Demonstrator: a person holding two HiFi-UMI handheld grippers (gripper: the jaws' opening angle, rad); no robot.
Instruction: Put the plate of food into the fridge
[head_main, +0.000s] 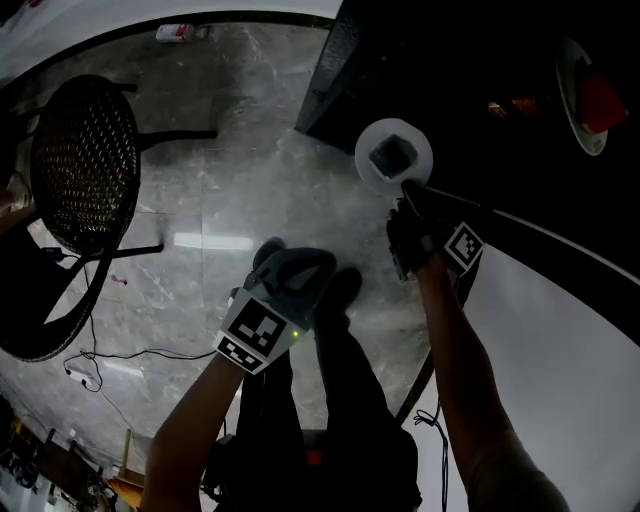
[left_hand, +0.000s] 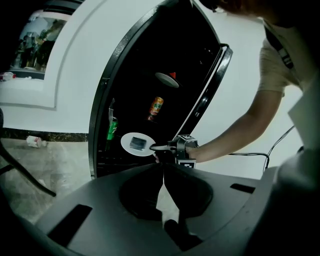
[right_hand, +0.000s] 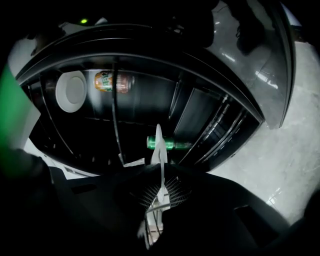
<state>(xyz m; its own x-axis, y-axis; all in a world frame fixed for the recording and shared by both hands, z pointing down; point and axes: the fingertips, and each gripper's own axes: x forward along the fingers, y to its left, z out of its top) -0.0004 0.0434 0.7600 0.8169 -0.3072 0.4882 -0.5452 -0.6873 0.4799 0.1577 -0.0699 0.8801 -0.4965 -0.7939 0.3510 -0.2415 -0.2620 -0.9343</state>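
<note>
- Right claw (head_main: 408, 190) pinched the plate (head_main: 368, 150) by its rim, seemingly so the food (head_main: 392, 157) sat level facing the open fridge (head_main: 460, 70);
- Left claw (left_hand: 163, 170) shut, empty, well aside.

Both arms reach forward, and both grippers are closed.
The left gripper (left_hand: 163, 170) is kept nearer to the body, its jaws pressed together with nothing between them. The right gripper (head_main: 408, 192) is stretched farther out on a bare forearm (head_main: 450, 330), and its jaws are clamped on the rim of a white plate (head_main: 370, 170).
</note>
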